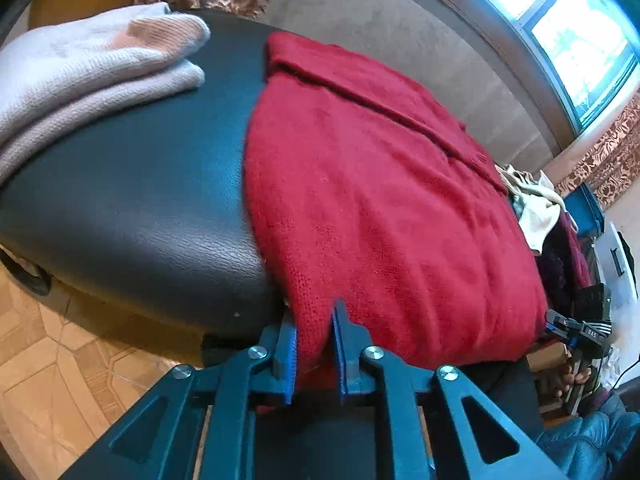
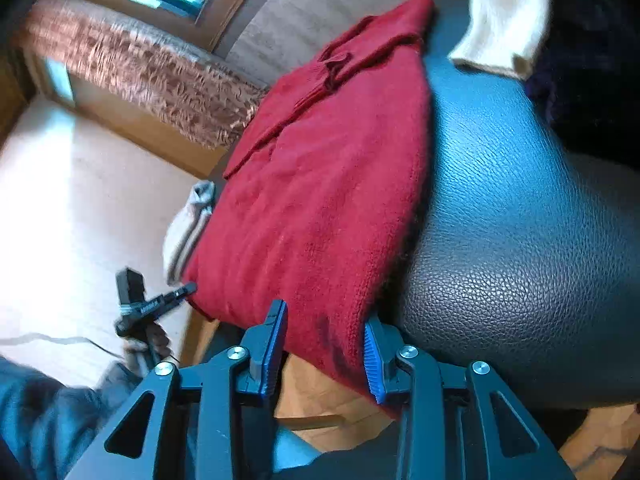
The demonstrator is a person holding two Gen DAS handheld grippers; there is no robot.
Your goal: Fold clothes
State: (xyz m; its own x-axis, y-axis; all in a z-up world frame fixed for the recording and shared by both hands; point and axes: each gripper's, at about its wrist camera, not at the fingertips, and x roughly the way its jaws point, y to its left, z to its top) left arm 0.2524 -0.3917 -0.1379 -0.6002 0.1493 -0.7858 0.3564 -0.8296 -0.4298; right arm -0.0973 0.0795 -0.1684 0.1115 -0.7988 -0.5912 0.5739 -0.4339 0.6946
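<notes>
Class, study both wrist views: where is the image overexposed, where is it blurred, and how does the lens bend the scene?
Left wrist view: window blown out at top right; black table bulges with fisheye curvature. Right wrist view: floor at left washed out by glare; curtain smeared by blur; red sweater stays fairly sharp.

Red knit sweater (image 1: 384,208) folded flat on black seat, near edge overhanging.

Left claw (image 1: 315,346) is pinched in tight, blue pads (image 1: 291,360) nearly together with red knit caught between them. Right claw (image 2: 326,354) sits wider, its pads (image 2: 374,364) spread with cloth hanging in the gap. Both point forward, low at the near edge.
</notes>
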